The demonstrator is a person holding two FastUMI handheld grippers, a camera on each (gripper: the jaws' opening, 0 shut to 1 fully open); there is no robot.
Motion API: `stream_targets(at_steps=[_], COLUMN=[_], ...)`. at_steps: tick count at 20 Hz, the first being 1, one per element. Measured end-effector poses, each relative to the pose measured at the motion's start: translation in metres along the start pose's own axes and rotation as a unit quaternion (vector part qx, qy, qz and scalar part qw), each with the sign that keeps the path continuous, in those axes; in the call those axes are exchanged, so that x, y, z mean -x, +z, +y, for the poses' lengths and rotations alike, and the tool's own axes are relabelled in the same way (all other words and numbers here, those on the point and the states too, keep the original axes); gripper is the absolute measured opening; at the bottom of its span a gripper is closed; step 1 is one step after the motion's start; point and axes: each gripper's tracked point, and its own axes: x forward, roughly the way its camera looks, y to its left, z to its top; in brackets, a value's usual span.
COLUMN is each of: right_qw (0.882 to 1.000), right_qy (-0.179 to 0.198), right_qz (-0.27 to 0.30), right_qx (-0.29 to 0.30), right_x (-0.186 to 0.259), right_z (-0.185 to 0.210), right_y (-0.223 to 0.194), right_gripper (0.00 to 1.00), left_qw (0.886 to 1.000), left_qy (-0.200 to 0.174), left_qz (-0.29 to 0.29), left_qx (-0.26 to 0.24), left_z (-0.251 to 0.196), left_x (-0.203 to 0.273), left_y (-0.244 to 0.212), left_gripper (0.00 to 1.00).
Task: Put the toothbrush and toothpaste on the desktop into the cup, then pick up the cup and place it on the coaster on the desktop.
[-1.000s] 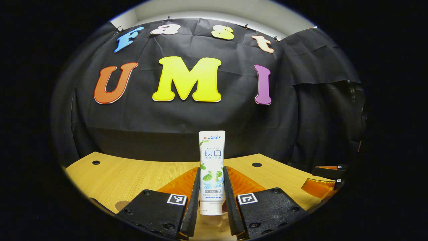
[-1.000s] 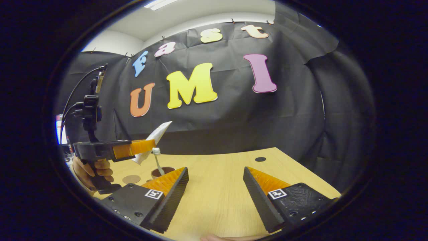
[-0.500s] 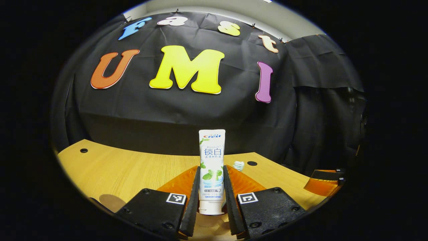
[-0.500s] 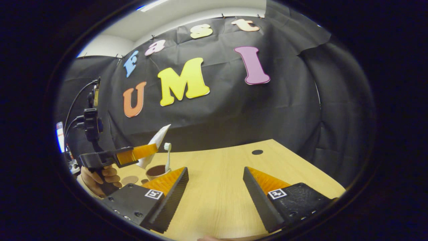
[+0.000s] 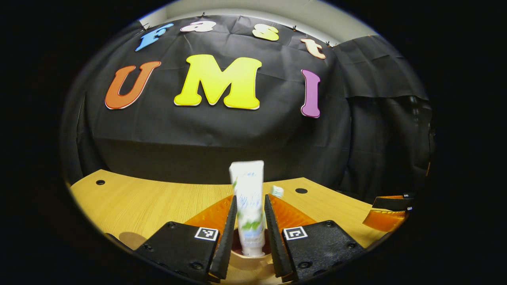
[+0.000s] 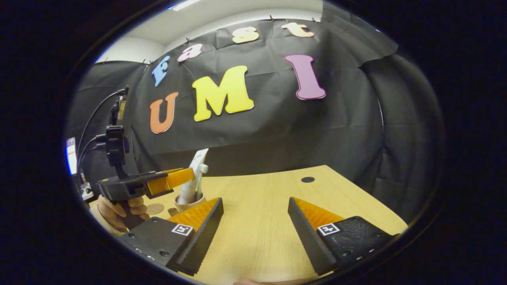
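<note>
The white toothpaste tube (image 5: 248, 206) looks blurred between the fingers of my left gripper (image 5: 250, 196), whose jaws stand slightly apart. Its cap reaches down into the tan cup (image 5: 246, 261) right below. In the right gripper view the tube (image 6: 195, 178) leans in the cup (image 6: 190, 204) beside the toothbrush (image 6: 202, 174), whose head (image 5: 277, 192) points up. The left gripper (image 6: 184, 175) hovers just above the cup's rim. A round brown coaster (image 6: 155, 208) lies left of the cup. My right gripper (image 6: 255, 202) is open over bare wood, well to the right of the cup.
The wooden desktop (image 6: 257, 221) has round cable holes (image 6: 307, 179) near its back edge. A hand (image 6: 119, 208) holds the left gripper's handle, and cables rise from a mount (image 6: 115, 142) above it. The right gripper's orange fingers (image 5: 386, 211) show at the far right.
The left gripper carried the toothpaste over the cup and eased its hold. The tube has slid down into the cup beside the toothbrush. The right gripper has barely moved.
</note>
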Motion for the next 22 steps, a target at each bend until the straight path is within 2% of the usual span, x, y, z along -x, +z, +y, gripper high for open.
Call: stream_targets(at_steps=[4,5,9,13,17,18,19,20,21,22], right_qw=[1.000,1.000,0.999,1.000,0.999,0.999,0.999,0.999,0.999,0.999], right_qy=[0.000,-0.002,0.004,-0.012,-0.006,-0.006,-0.008,-0.010,-0.010,-0.006], right_qz=[-0.003,-0.003,0.005,0.011,0.025,0.028,0.033,0.039,0.042,0.044], right_qx=[-0.003,-0.006,-0.038,-0.021,-0.028,-0.027,-0.026,-0.022,-0.018,-0.012], right_x=[0.000,0.000,0.001,0.006,0.013,0.013,0.013,0.011,0.010,0.007], right_z=[-0.001,-0.002,0.008,0.020,0.049,0.055,0.061,0.066,0.073,0.081], right_y=[0.002,0.003,0.004,0.005,0.019,0.022,0.024,0.026,0.028,0.030], right_gripper=[0.97,0.94,0.97,0.97,0.96,0.94,0.96,0.96,0.96,0.96], left_qw=[1.000,1.000,1.000,1.000,0.999,0.999,0.999,0.999,0.999,0.998], left_qy=[-0.001,-0.002,0.003,0.010,0.011,0.015,0.018,0.024,0.029,0.033], left_qz=[0.003,0.009,0.016,0.009,-0.004,-0.003,-0.003,-0.005,-0.006,-0.007], left_qx=[-0.007,-0.007,-0.014,-0.021,-0.032,-0.036,-0.041,-0.044,-0.045,-0.046], left_z=[-0.001,-0.001,0.002,0.012,0.021,0.025,0.030,0.035,0.041,0.045], left_x=[0.002,0.004,0.021,0.047,0.083,0.091,0.099,0.110,0.119,0.127], left_y=[0.000,-0.002,0.000,0.013,0.023,0.024,0.024,0.027,0.027,0.028], left_gripper=[0.46,0.45,0.46,0.52,0.71,0.77,0.80,0.92,0.88,0.93])
